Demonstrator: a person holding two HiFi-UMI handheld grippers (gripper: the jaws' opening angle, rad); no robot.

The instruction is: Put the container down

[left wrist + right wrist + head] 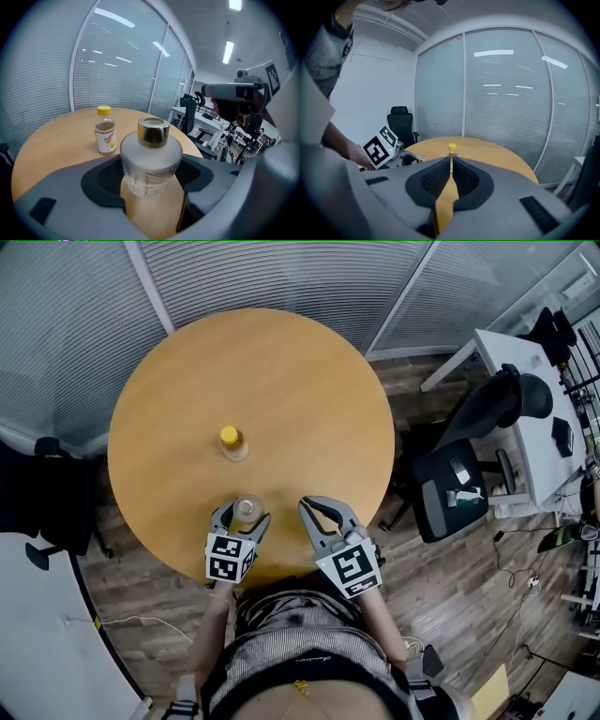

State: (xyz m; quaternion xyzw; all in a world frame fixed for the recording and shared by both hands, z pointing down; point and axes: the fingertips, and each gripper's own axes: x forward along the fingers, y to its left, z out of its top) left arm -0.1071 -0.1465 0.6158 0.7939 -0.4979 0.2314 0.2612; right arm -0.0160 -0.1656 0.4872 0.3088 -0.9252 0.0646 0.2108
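Two risks: your left hand-held gripper (246, 517) pinches the frosted container (151, 157) near the counter's (281, 371) front edge, so a tilted release could topple it off. Your right hand-held gripper (451, 161), pressed together on nothing, hovers beside it and could knock it

Head camera steeply down over table (281, 362), gripper cameras low, left one close on container (151, 159), all sharing yellow-capped bottle (231, 441).
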